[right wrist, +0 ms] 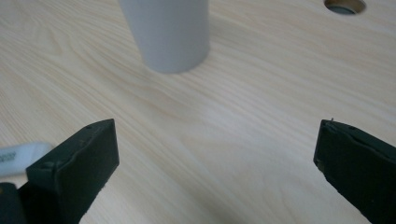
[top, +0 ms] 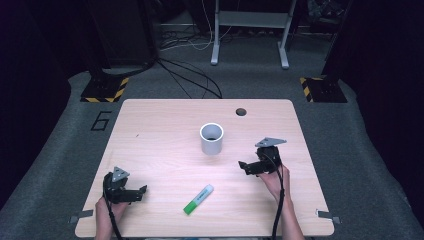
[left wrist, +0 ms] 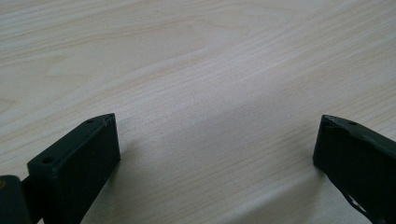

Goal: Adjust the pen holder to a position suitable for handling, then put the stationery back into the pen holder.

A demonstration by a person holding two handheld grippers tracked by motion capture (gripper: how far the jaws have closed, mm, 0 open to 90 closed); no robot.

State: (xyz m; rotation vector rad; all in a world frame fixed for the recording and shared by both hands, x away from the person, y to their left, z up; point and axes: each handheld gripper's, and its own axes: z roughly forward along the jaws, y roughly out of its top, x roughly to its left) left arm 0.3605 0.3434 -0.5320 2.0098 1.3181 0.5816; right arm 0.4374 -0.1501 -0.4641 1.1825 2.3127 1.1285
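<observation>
The wooden table [top: 160, 125] fills the middle of the high view, standing on grey carpet with a round cable hole [top: 241, 111] near its far edge; beyond it that view alone takes in the white legs of a desk frame [top: 250, 30], loose cables on the floor, and two yellow-and-black striped bases at either side. A grey cup [top: 211, 138] stands upright and open-topped just past the table's centre; in the right gripper view its tapered wall [right wrist: 168, 35] rises straight ahead, with the cable hole [right wrist: 344, 5] off to its upper right. Nearer the person lies a marker [top: 198, 199] with a green body and white cap, flat on the wood at a slant, between the two tools and touched by neither; its white end [right wrist: 21, 156] peeks from behind one jaw in the right gripper view. The right gripper [top: 245, 166] is held near the cup's right side, jaws spread wide on nothing. The left gripper [top: 142, 191] sits low at the near left corner, likewise released, and its own view [left wrist: 217, 140] meets bare wood grain between the parted jaws.
</observation>
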